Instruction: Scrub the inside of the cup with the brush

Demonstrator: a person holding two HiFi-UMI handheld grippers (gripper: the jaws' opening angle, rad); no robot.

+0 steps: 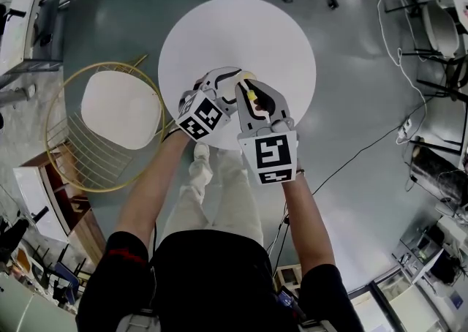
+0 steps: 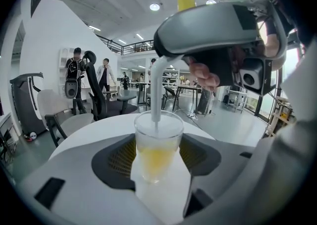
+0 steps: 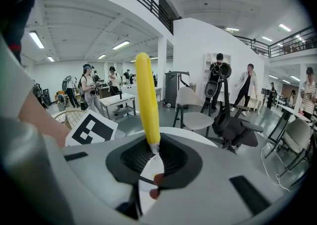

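Now brush (image 2: 156, 95) down inside clear cup (image 2: 158, 144)

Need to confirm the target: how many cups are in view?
1: the cup is held in the left gripper, with the brush in it. Part of the table is covered, so more may be hidden.

No legible text or labels

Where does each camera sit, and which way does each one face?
Head view: on the person's head, facing steeply down at the round table; forearms and legs show.
Left gripper view: on the left gripper, looking along its fingers, closed on the cup.
Right gripper view: on the right gripper, looking along its fingers, holding the brush.
Shared: the brush and table appear in all three.
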